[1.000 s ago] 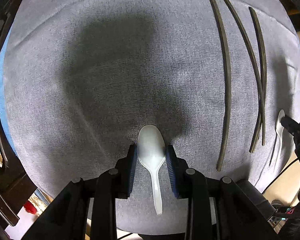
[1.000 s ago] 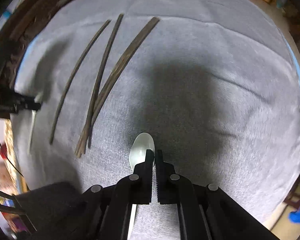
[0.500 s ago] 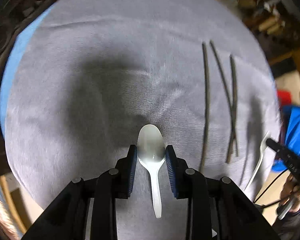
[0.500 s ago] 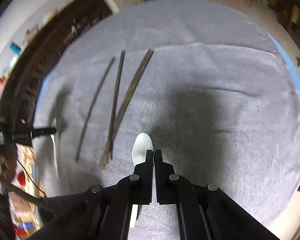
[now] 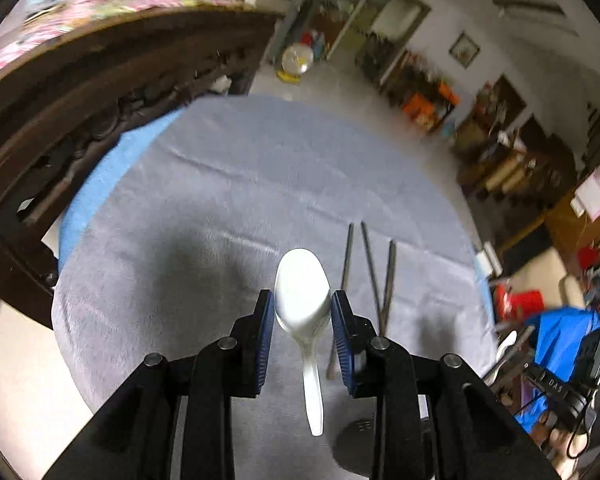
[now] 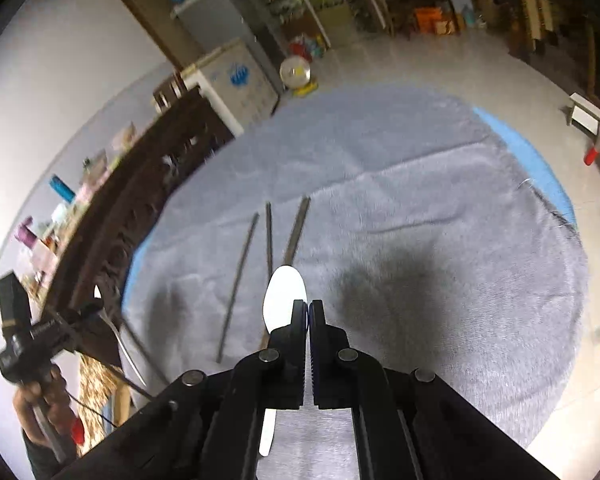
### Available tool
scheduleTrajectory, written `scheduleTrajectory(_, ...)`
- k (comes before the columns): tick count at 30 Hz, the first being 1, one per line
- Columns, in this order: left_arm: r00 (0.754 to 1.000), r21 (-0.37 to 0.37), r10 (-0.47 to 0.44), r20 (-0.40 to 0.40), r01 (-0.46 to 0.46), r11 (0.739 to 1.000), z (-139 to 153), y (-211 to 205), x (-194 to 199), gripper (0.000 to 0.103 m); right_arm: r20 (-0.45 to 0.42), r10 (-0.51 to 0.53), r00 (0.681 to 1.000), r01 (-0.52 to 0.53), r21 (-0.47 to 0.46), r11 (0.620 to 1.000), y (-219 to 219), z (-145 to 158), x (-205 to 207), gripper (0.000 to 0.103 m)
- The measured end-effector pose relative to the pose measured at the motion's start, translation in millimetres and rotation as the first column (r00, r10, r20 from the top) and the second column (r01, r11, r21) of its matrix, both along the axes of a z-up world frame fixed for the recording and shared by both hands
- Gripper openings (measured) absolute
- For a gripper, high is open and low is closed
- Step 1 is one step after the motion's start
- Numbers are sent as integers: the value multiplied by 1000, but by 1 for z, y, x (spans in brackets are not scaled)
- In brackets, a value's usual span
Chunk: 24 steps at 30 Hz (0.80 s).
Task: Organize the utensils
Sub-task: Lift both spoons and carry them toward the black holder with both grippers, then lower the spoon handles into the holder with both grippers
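Note:
My left gripper point(image 5: 302, 312) is shut on a white plastic spoon point(image 5: 301, 296), bowl pinched between the blue pads, handle hanging toward the camera, held high above the grey cloth table point(image 5: 228, 200). My right gripper point(image 6: 309, 312) is shut on a second white spoon point(image 6: 281, 300), its bowl sticking out left of the closed fingers, also lifted high. Three dark chopstick-like sticks point(image 5: 370, 276) lie on the cloth; they also show in the right wrist view point(image 6: 268, 240). The right gripper with its spoon shows at the lower right of the left wrist view point(image 5: 504, 348).
A dark carved wooden headboard point(image 5: 80, 104) runs along the table's left side. A blue sheet edge point(image 6: 540, 168) shows under the grey cloth. Cluttered room with shelves and a white freezer point(image 6: 236, 80) lies beyond.
Both grippers have risen far above the cloth, each carrying its spoon; the table and sticks look much smaller and the room has come into view.

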<state>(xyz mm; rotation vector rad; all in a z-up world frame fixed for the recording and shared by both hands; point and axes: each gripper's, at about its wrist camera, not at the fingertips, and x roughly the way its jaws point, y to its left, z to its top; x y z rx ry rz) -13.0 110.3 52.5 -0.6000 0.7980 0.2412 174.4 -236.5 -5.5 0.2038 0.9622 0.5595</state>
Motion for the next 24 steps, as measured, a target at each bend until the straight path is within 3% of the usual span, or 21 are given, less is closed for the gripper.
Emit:
scheduleTrajectory(12, 971, -9, 52, 235, -51, 999, 31, -45, -34, 30, 138, -40, 990, 27, 91, 995, 9, 42, -48, 2)
scheduleTrajectory(24, 965, 28, 27, 260, -35, 999, 9, -76, -28, 30, 208, -11, 978, 2, 46, 999, 42, 34, -71, 2)
